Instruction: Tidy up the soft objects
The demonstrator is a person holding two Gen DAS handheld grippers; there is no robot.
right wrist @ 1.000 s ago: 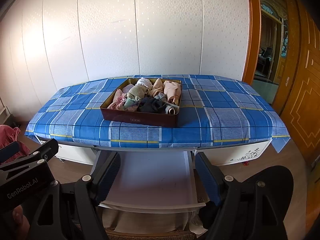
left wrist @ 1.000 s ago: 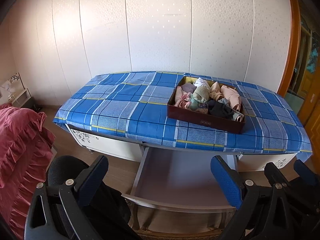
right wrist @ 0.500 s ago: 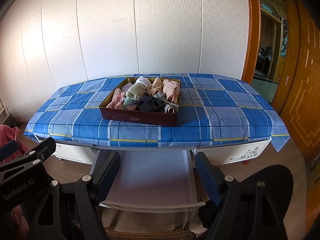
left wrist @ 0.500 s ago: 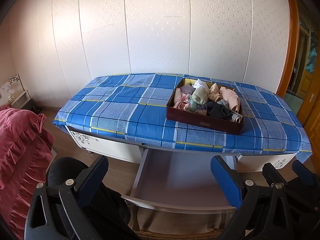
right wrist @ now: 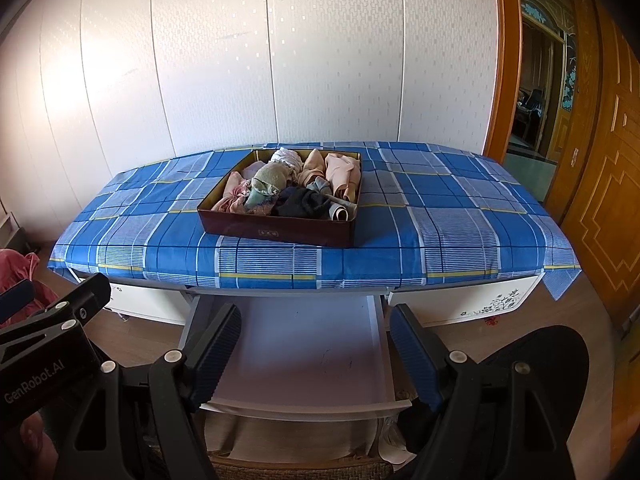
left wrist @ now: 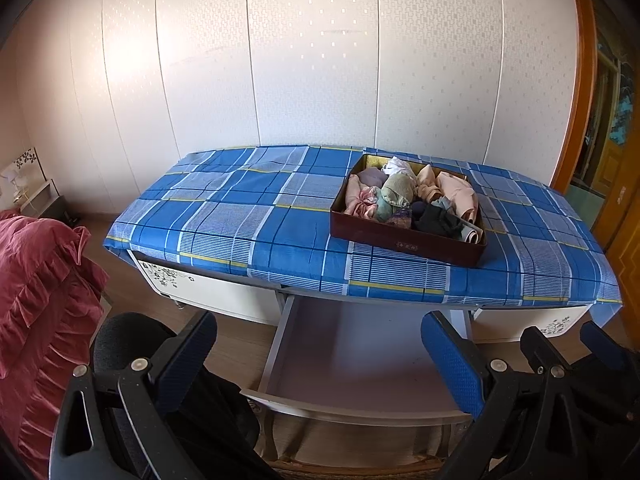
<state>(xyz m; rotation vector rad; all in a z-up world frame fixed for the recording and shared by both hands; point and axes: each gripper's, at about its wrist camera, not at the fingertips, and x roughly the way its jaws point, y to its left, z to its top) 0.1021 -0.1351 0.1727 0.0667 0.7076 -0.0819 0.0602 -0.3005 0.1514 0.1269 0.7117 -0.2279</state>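
A dark red box (left wrist: 404, 243) (right wrist: 276, 233) full of rolled soft garments (left wrist: 396, 196) (right wrist: 272, 184) sits on a table covered with a blue plaid cloth (left wrist: 240, 208) (right wrist: 460, 216). Below the table's front edge an open white drawer (left wrist: 352, 364) (right wrist: 304, 352) stands pulled out with nothing in it. My left gripper (left wrist: 320, 352) is open, well short of the table, over the drawer. My right gripper (right wrist: 316, 344) is open too, with only the drawer seen between its blue pads. Neither holds anything.
A red ruffled bedcover (left wrist: 36, 304) lies at the left. A black chair back (right wrist: 552, 360) sits at the lower right, and another black chair back (left wrist: 128, 340) at the lower left. White wall panels stand behind the table; a wooden door (right wrist: 600, 184) is on the right.
Both views have shifted very slightly, so the table and box sit a touch higher in the picture. The grippers' jaws stand as before.
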